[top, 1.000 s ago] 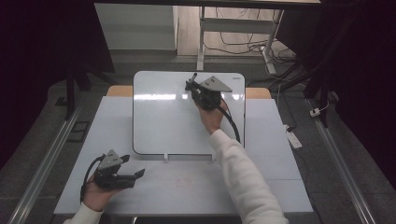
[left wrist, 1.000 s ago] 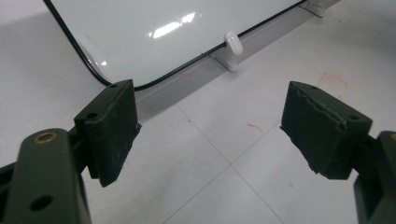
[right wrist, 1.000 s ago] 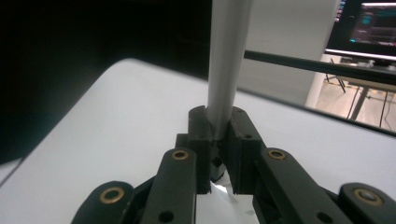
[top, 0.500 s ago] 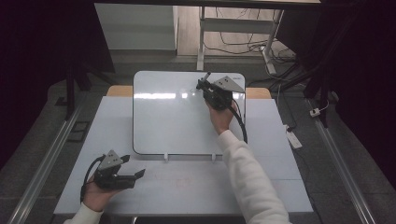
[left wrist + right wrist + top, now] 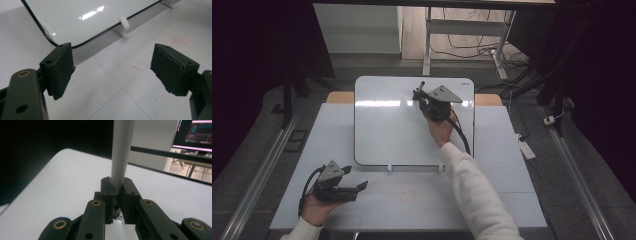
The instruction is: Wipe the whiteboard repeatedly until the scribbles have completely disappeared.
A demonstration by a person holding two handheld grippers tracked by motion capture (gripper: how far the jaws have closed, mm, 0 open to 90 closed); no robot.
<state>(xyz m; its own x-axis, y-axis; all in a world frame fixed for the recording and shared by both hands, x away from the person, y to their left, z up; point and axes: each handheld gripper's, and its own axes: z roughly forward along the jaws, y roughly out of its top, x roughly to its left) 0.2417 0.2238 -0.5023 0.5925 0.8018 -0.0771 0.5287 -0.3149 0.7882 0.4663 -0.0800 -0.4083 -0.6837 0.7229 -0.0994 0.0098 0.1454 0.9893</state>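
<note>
High view: the right gripper point(image 5: 420, 92) is clamping a slim, rod-shaped marker point(image 5: 421, 86) over the upper right of the glossy, round-cornered whiteboard point(image 5: 387, 130). The left gripper point(image 5: 354, 189) is resting on the matte table point(image 5: 492, 200), below the whiteboard's lower left corner.

Left gripper view: rough black rubber pads point(image 5: 61, 67) are standing wide apart, gripping nothing.

Right gripper view: jaws are pinching the smooth grey-white cylindrical marker point(image 5: 121, 152) above the whiteboard point(image 5: 62, 185).

White table point(image 5: 512, 200) with propped whiteboard point(image 5: 387, 130) on clips
</note>
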